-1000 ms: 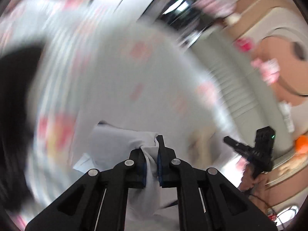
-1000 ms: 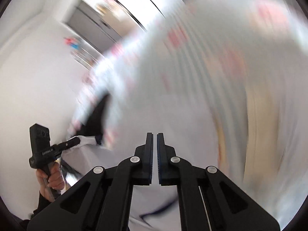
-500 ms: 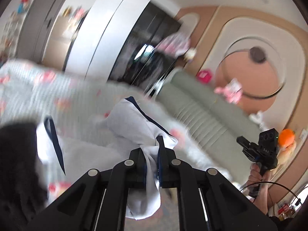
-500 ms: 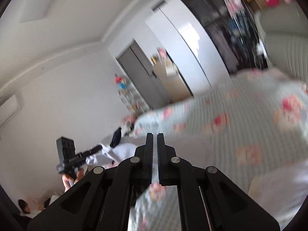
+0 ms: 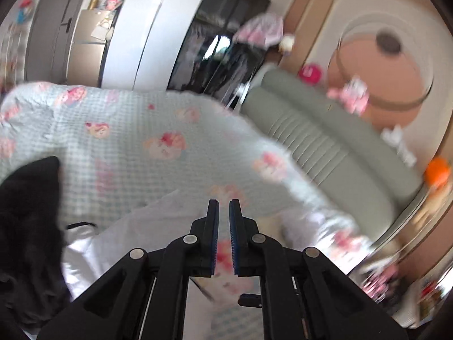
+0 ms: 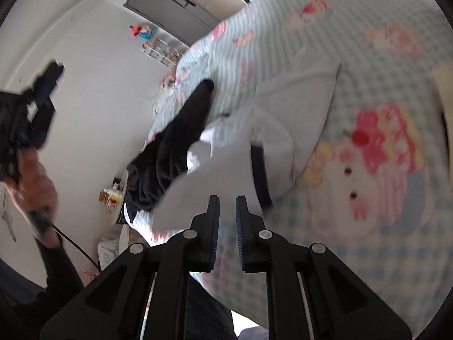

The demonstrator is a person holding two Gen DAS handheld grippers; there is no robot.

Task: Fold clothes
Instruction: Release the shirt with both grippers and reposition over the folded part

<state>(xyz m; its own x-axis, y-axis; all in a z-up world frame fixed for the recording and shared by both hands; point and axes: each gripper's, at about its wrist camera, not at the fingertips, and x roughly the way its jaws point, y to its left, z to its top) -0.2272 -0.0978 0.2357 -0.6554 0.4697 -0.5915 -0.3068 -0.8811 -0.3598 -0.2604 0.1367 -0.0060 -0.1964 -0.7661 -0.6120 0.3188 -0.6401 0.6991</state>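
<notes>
In the left wrist view, the left gripper is hovering over the bedspread, its jaws standing slightly apart with nothing between them. The shirt is lying on the bedspread just left of and beneath the jaws; the dark garment is lying further left, touching it. The headboard is running ahead and right.

In the right wrist view, the right gripper is hanging over the shirt, which is spreading ahead of the jaws. The dark garment is lying ahead-left, overlapping it.
</notes>
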